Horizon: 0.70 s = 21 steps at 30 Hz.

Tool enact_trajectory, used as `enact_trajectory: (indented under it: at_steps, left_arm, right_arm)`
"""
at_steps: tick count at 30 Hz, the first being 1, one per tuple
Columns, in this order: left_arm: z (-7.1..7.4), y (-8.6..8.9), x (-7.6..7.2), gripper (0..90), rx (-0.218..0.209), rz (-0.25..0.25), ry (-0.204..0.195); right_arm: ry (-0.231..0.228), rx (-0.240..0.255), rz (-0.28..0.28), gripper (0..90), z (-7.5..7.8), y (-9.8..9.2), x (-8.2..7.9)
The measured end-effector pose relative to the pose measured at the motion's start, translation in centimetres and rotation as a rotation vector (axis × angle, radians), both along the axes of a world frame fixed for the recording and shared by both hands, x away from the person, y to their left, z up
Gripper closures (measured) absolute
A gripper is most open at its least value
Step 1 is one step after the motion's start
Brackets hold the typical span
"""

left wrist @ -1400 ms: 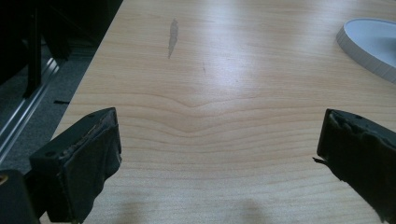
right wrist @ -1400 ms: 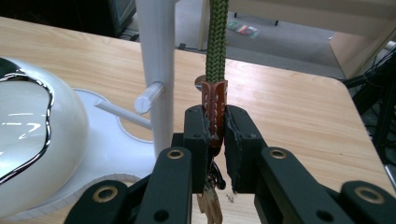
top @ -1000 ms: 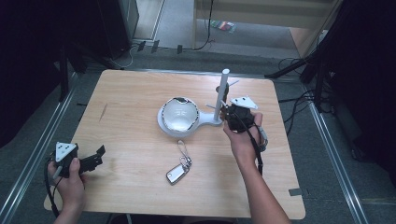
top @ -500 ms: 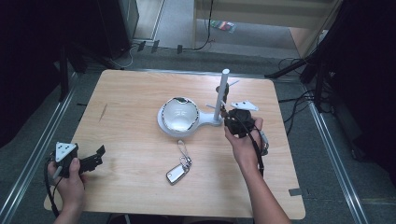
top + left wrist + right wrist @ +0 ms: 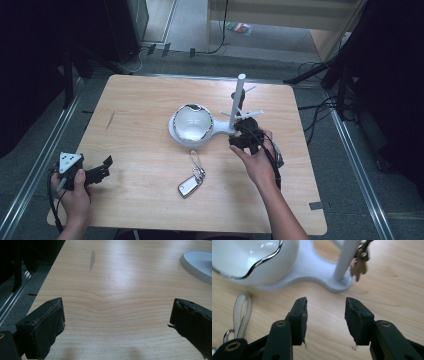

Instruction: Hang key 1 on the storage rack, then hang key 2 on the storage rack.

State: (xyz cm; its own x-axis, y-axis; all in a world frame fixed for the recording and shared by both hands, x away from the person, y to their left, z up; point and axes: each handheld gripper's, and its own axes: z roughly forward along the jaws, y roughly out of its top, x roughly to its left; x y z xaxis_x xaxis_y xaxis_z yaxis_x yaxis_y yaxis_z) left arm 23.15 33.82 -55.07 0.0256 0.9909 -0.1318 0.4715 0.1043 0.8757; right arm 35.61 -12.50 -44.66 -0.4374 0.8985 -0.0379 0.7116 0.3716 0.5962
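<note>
Wooden tabletop (image 5: pixel 140 125) held a white stand (image 5: pixel 235 107) at twelve o'clock from the right tool (image 5: pixel 325 312), whose empty jaws had just been opening, while the far left tool (image 5: pixel 102 167) gaped wide.

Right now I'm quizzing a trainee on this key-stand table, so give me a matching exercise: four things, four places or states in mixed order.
Things:
1. car key fob
2. bunch of keys
3. left gripper
4. right gripper

Places or states:
A. hanging beside the white stand's post
B. open, near the table's left front corner
C. lying flat on the table, in front of the bowl
D. jaws apart, nothing between them, just been opening

Pairs: 1-C, 2-A, 3-B, 4-D
</note>
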Motion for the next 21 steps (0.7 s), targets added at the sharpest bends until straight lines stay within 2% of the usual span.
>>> enact_trajectory:
  at_steps: [1,2,3,4,5,6,7,8,12,16,21]
  left_arm:
    - [0.0,0.0,0.0,0.0,0.0,0.0,0.0]
    - [0.0,0.0,0.0,0.0,0.0,0.0,0.001]
    - [0.0,0.0,0.0,0.0,0.001,0.001,0.001]
    - [0.0,0.0,0.0,0.0,0.003,0.0,0.003]
    - [0.0,0.0,0.0,0.0,0.003,0.0,0.003]
    - [0.0,0.0,0.0,0.0,0.001,0.001,0.003]
    - [0.0,0.0,0.0,0.0,-0.001,-0.001,0.004]
    - [0.0,0.0,0.0,0.0,-0.001,-0.001,0.004]
    - [0.0,0.0,0.0,0.0,-0.001,-0.003,0.007]
    - [0.0,0.0,0.1,0.0,-0.003,-0.003,0.007]
    - [0.0,0.0,0.1,0.0,0.0,-0.002,0.009]
  right_arm:
    - [0.026,-0.032,0.018,52.1,-0.1,0.5,-0.1]
    - [0.026,-0.032,0.018,52.1,-0.1,0.5,-0.1]
    - [0.042,-0.05,0.043,51.3,-0.3,0.8,-0.2]
    - [0.08,-0.065,0.058,51.1,-0.4,1.3,-0.3]
    - [0.08,-0.065,0.058,51.1,-0.4,1.3,-0.3]
    - [0.115,-0.074,0.071,51.8,-0.7,1.7,-0.3]
    - [0.128,-0.073,0.074,51.4,-0.8,1.8,-0.3]
    - [0.128,-0.073,0.074,51.4,-0.8,1.8,-0.3]
    - [0.178,-0.102,0.098,51.1,-1.4,2.7,-0.3]
    - [0.193,-0.12,0.116,50.1,-1.7,3.0,-0.3]
    - [0.223,-0.103,0.127,50.5,-2.0,3.5,-0.4]
